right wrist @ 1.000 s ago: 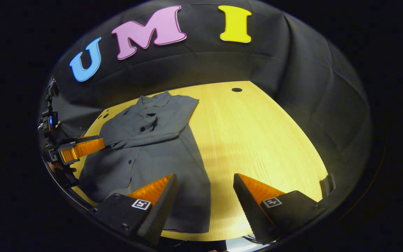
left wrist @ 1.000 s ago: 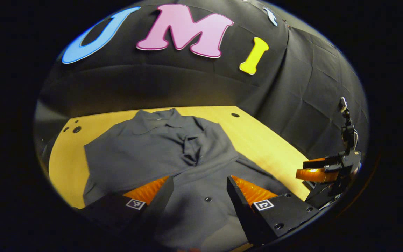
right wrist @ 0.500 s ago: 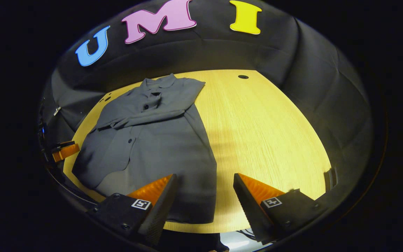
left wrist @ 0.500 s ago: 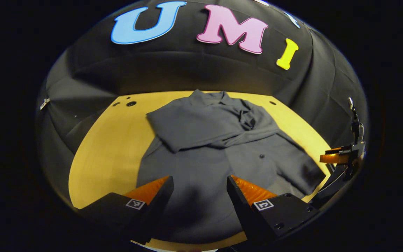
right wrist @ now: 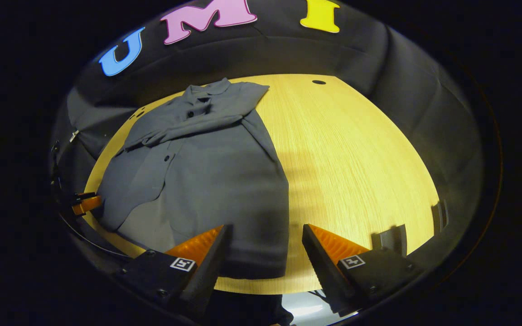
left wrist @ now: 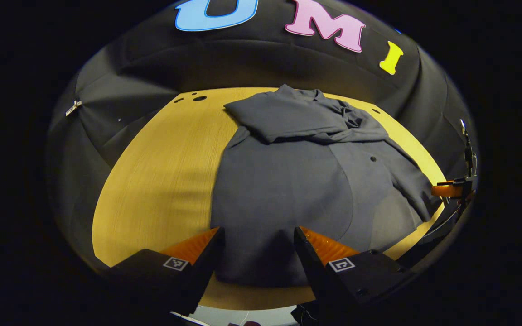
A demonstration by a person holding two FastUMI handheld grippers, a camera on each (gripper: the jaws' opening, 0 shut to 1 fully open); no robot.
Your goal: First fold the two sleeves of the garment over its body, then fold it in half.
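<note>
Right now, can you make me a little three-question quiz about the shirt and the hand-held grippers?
1. True or false: both sleeves lie folded across the chest of the grey shirt.
2. What is the shirt lying on: A the floor, B the wooden table, C a chair?
3. Fill in: the left hand-held gripper and the right hand-held gripper are both ____ and hold nothing.

Key: 1 true. 2 B. 3 open.

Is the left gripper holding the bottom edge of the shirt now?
No: in the left gripper view, the left gripper is open, its fingers apart above the shirt, clamping no cloth.
</note>
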